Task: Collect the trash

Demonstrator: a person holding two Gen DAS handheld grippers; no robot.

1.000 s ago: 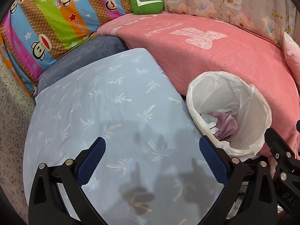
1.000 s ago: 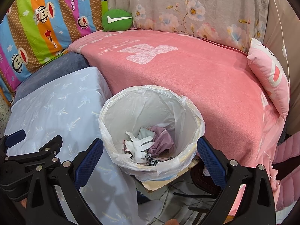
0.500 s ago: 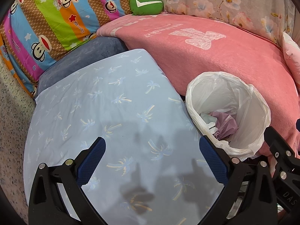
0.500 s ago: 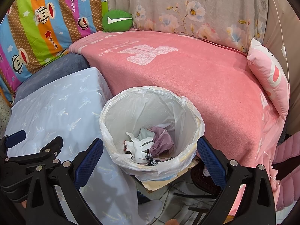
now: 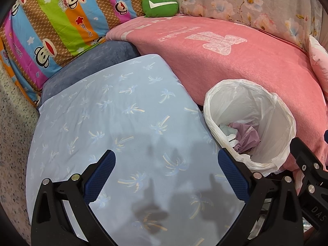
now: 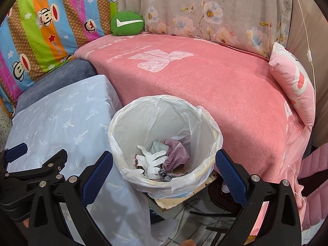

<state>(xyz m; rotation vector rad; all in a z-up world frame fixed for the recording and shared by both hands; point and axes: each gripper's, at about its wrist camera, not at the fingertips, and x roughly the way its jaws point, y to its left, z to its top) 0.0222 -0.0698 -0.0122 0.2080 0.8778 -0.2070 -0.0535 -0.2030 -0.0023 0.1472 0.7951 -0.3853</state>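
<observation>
Two tongs point(image 5: 165, 175) point(image 6: 163, 173) agape, empty; one bin point(image 6: 164, 102).

A bench point(image 5: 114, 123) under a pale blue palm-print cloth point(image 5: 131, 94) carries nothing else on top. Beside it runs a sofa point(image 6: 67, 71) spread with a pink blanket point(image 6: 205, 86); a green cushion point(image 6: 127, 23) sits at the back corner and a pink pillow point(image 6: 293, 80) at the far end. On the floor point(image 6: 184, 215) between them stands a bin point(image 6: 207, 123) lined with a white bag, with cables around its foot.
</observation>
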